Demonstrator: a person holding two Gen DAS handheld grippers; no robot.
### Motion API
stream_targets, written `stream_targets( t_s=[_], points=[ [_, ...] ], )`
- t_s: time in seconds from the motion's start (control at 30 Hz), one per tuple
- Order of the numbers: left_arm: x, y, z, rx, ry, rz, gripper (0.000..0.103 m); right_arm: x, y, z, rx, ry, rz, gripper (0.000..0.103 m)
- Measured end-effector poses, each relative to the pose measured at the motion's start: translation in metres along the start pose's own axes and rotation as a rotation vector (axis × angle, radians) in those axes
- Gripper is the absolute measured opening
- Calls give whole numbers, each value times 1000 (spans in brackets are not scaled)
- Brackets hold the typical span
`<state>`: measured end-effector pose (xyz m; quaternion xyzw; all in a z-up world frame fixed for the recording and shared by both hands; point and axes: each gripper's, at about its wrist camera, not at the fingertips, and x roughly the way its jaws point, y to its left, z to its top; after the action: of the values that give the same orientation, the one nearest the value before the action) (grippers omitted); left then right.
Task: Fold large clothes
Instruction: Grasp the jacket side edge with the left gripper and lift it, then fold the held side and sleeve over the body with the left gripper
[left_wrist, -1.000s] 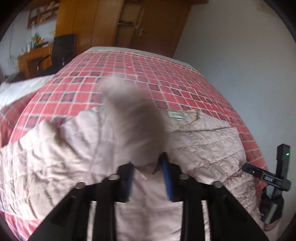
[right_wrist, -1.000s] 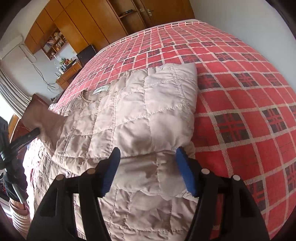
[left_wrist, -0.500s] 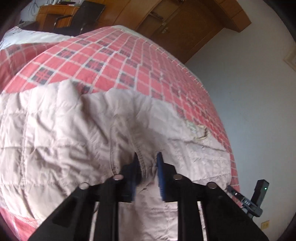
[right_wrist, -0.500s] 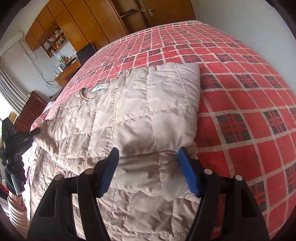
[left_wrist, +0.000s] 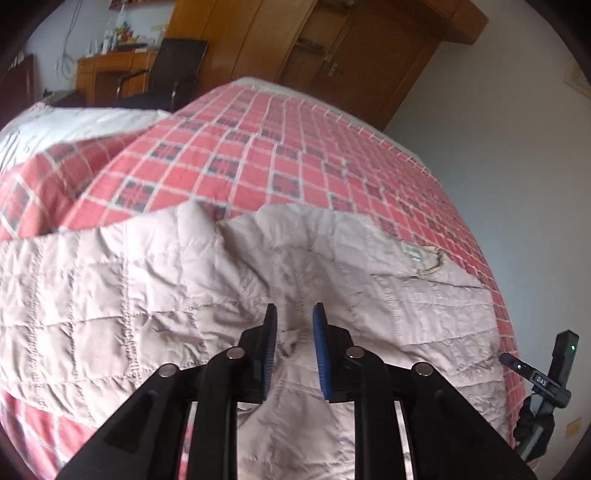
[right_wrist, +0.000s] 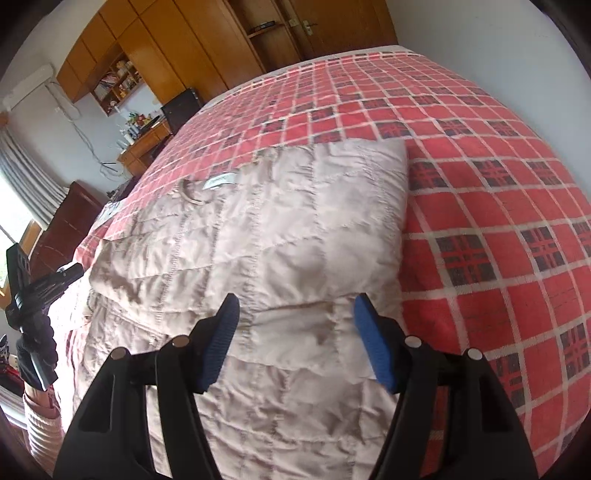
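Observation:
A beige quilted jacket lies spread on a red plaid bed, its neck label toward the far right. My left gripper sits low on the jacket's middle, blue pads close together with a bunched fold of the sleeve pinched between them. In the right wrist view the jacket has its right side folded over into a straight edge. My right gripper hovers open over that folded part, with nothing between its pads. The left gripper shows at the far left there.
The plaid bed stretches bare beyond and right of the jacket. A desk and black chair stand past the bed's far left; wooden wardrobes line the back wall. A white wall runs along the bed's right side.
The left gripper carried the raised sleeve down and across onto the jacket body, and its pads now sit low on the cloth. The right gripper stayed open and barely shifted.

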<state>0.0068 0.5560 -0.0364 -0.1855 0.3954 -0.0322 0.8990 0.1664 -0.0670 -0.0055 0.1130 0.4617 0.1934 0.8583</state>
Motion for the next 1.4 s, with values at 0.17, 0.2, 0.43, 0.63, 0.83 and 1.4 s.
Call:
stream_targets(
  t_s=[0.17,0.2,0.43,0.63,0.83,1.4],
  points=[
    [6,-55,1,126,28,-63,34,10,34,7,-71,61,13,65],
    [15,-62,0,145,52,-59,34,14,39,7,-84,75,6,64],
    [83,-43,-21,75,223,2,34,60,32,4,-69,222,-70,64],
    [24,-27,-24,48,132,-50,51,30,42,2,-76,180,-20,64],
    [-75,56,-50,-31,-10,107,63,4,56,-19,-138,165,10,68],
    [-149,304,-90,-659,-183,144,62,12,69,-42,-185,191,-7,68]
  ],
)
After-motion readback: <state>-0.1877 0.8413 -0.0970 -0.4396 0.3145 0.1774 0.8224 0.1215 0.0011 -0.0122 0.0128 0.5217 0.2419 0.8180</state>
